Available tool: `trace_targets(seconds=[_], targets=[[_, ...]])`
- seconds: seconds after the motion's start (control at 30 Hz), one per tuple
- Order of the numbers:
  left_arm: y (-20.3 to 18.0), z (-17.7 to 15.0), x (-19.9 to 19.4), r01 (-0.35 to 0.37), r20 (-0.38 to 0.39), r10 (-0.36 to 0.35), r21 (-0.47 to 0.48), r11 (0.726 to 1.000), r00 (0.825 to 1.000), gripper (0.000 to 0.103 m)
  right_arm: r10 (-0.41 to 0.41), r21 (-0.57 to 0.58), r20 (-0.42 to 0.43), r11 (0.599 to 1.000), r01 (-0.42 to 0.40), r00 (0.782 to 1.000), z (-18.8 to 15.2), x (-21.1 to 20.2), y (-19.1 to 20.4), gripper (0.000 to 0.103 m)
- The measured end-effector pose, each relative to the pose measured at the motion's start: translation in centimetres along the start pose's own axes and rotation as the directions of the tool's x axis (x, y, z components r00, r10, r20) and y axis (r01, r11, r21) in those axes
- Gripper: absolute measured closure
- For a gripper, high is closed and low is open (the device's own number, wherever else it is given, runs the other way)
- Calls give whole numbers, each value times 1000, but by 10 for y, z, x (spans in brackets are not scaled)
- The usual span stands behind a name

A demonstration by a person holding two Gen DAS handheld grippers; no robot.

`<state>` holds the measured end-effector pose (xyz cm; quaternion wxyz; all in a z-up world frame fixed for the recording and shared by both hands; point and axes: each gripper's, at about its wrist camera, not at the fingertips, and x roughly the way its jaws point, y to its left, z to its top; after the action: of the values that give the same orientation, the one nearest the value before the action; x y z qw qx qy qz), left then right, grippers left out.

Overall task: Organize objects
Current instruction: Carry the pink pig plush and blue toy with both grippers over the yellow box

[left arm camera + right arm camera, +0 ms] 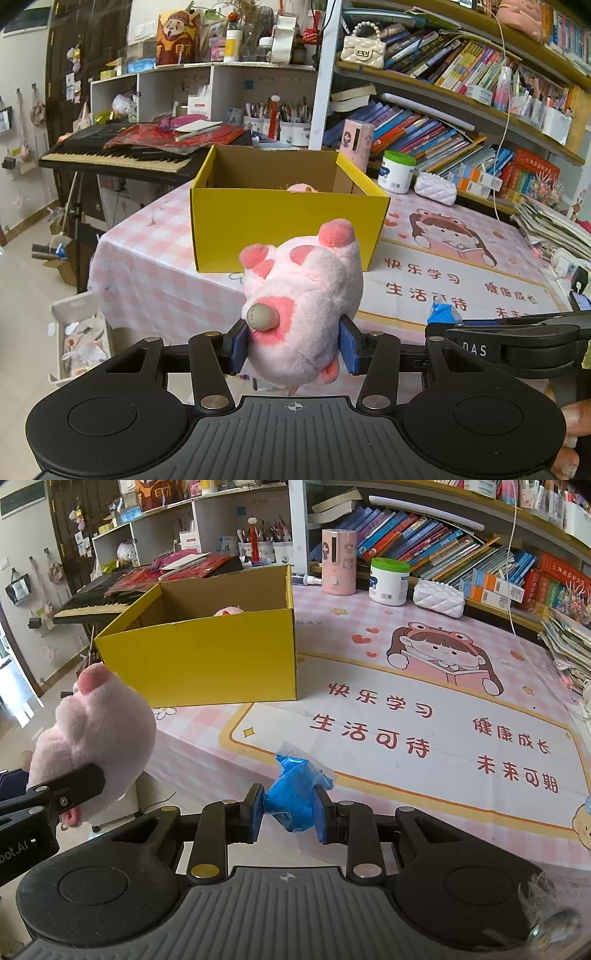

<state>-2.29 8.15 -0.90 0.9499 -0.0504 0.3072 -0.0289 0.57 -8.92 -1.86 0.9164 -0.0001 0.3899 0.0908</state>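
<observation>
My left gripper point(293, 345) is shut on a pink plush pig point(304, 299), held in the air in front of the open yellow cardboard box point(284, 225). The pig also shows at the left of the right wrist view point(96, 738). My right gripper point(290, 812) is shut on a blue bag of blue material point(295, 794), held above the table's near edge, right of the left gripper. The box point(207, 657) stands on the pink tablecloth; another pink plush point(229, 611) peeks out from inside it.
On the table behind the box stand a pink dispenser point(338, 561), a white jar with a green lid point(389, 581) and a white quilted pouch point(437, 598). Bookshelves line the right. A keyboard piano point(122, 151) stands left. A white bin point(79, 332) sits on the floor.
</observation>
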Motion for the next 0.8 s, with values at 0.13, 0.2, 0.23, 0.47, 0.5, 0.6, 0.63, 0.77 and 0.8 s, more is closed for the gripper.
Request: trace_targets(seconds=[0.13, 0.2, 0.23, 0.47, 0.5, 0.6, 0.63, 0.77, 0.8], targets=[[6, 1, -5, -6, 15, 7, -6, 1000, 1000, 56, 3, -9, 6, 1000, -3, 1000, 1, -1, 7, 77], [10, 3, -8, -13, 27, 13, -14, 1000, 1000, 56, 8, -17, 11, 1000, -8, 1000, 2, -2, 12, 77], [12, 4, -10, -16, 34, 17, -20, 1000, 999, 56, 11, -21, 13, 1000, -11, 1000, 3, -3, 14, 77], [27, 17, -17, -40, 76, 45, -68, 997, 996, 56, 22, -30, 26, 999, -21, 999, 11, -2, 26, 77], [28, 18, -17, -42, 80, 47, -73, 996, 996, 56, 22, -30, 27, 999, -21, 999, 13, -1, 26, 77], [32, 23, -17, -43, 88, 51, -88, 995, 995, 56, 27, -34, 25, 999, -26, 999, 17, 2, 29, 77], [33, 24, -17, -44, 92, 52, -91, 995, 994, 56, 29, -37, 26, 999, -28, 999, 18, 2, 30, 77], [34, 34, -14, -47, 113, 58, -91, 995, 992, 56, 41, -51, 53, 998, -38, 998, 27, 4, 33, 77], [34, 38, -12, -49, 118, 60, -88, 995, 991, 56, 43, -52, 63, 998, -40, 997, 32, 5, 34, 77]])
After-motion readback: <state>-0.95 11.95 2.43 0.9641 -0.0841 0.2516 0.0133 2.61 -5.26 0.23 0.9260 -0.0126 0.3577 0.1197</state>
